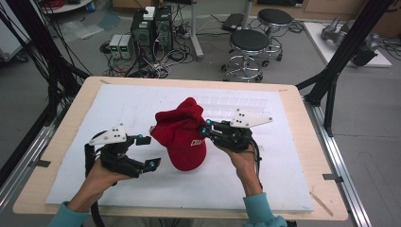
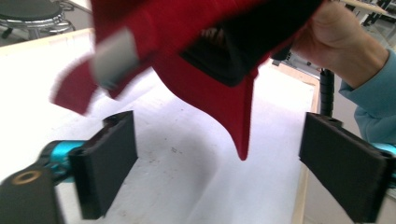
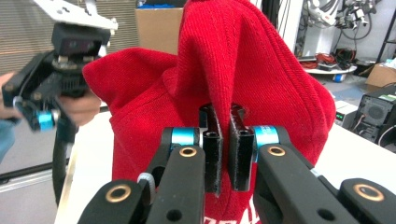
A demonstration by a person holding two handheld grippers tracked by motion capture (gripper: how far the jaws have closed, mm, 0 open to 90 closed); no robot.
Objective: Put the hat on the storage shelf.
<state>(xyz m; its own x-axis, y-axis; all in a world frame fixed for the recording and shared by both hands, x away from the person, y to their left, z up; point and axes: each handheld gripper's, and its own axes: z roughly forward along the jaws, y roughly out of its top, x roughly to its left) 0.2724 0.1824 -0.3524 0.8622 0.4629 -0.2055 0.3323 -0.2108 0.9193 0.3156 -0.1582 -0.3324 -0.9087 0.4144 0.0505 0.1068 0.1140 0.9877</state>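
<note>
Jaws first, from the high view: the right gripper [image 1: 204,128] is clamped on the crown of the red cap [image 1: 182,137], holding it up over the white mat [image 1: 265,175], while the left gripper [image 1: 148,152] waits spread wide just beside the brim. White lettering on the cap starts "CO"; the rest is hidden.

Left gripper view: both pads stand far apart below the hanging brim [image 2: 233,107], nothing between them.

Right gripper view: 2 pads pinch a fold of cloth. Likely next: the left closes on the brim.

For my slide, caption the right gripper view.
Right gripper pinches a fold of the red cap, while the open left gripper waits beyond.
</note>
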